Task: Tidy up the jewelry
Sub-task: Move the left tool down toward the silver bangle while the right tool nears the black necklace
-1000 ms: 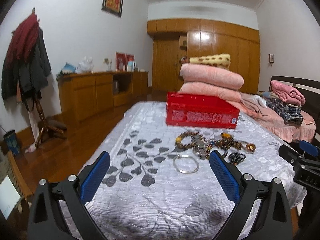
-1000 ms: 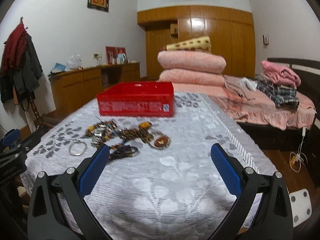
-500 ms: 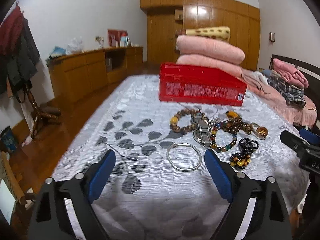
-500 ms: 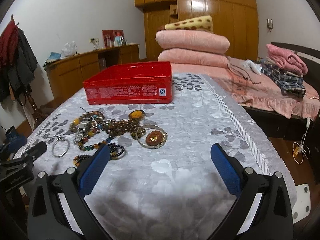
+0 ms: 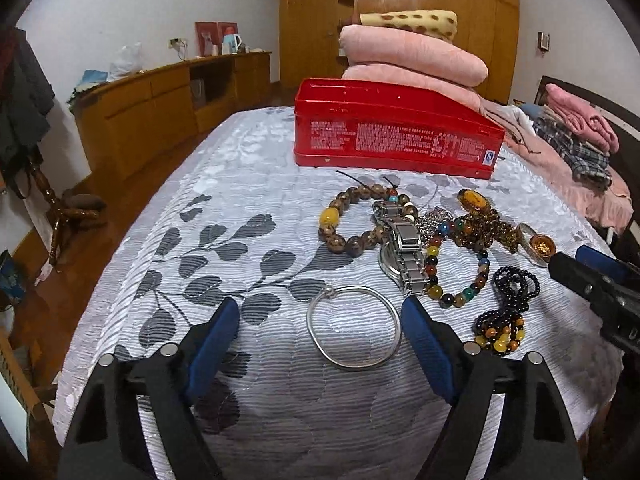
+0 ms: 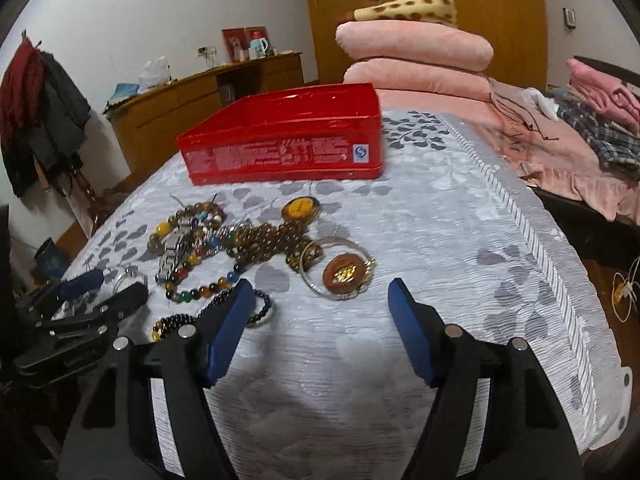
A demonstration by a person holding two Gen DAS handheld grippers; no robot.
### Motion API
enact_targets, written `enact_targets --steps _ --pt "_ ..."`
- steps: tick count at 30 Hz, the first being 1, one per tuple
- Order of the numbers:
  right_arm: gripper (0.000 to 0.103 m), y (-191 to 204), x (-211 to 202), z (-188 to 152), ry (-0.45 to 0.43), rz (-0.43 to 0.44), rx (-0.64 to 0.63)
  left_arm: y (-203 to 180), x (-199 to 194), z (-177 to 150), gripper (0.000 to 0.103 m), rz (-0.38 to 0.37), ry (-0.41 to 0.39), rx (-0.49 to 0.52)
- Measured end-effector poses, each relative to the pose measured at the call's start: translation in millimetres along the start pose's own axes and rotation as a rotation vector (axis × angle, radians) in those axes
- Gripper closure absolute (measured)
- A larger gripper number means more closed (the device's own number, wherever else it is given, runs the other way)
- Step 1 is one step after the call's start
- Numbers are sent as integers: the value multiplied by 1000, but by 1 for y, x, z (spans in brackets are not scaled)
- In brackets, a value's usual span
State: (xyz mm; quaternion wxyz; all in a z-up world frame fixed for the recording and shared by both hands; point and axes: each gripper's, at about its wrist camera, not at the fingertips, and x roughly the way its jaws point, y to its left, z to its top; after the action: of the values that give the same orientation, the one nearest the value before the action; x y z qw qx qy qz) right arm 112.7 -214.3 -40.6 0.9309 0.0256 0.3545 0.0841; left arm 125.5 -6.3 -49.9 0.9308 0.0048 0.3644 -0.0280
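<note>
A pile of jewelry lies on a grey leaf-patterned cloth. In the left wrist view my left gripper (image 5: pixel 320 320) is open, its jaws either side of a silver bangle (image 5: pixel 354 327). Behind it lie a brown bead bracelet (image 5: pixel 348 220), a steel watch (image 5: pixel 404 248), a coloured bead bracelet (image 5: pixel 460 276) and black beads (image 5: pixel 508 304). A red tin box (image 5: pixel 396 128) stands open behind them. In the right wrist view my right gripper (image 6: pixel 320 304) is open, just short of a ring with an amber pendant (image 6: pixel 344 272). The red box (image 6: pixel 284 148) stands further back.
The table edge drops to a wooden floor on the left (image 5: pixel 48 280). A bed with folded pink blankets (image 6: pixel 416 44) and clothes (image 6: pixel 600 120) is on the right. A wooden sideboard (image 5: pixel 160 100) runs along the left wall. Each gripper shows at the side of the other's view.
Both grippers have moved forward and down toward the jewelry. The left jaws now frame the silver bangle; the right jaws have neared the amber pendant ring. Both stayed open.
</note>
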Motion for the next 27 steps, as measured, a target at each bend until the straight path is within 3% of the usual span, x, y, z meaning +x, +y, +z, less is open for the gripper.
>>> enact_targets --steps 6,9,16,27 --pt "36 1 3 3 10 12 11 -4 4 2 34 3 5 16" --pt "36 4 3 3 11 17 3 -4 3 2 55 -4 -8 16" --pt "36 20 -2 2 15 57 -20 2 -1 1 56 -29 -12 -8" --pt "36 59 -9 -11 44 91 -67 27 -21 -13 56 -1 -33 -58"
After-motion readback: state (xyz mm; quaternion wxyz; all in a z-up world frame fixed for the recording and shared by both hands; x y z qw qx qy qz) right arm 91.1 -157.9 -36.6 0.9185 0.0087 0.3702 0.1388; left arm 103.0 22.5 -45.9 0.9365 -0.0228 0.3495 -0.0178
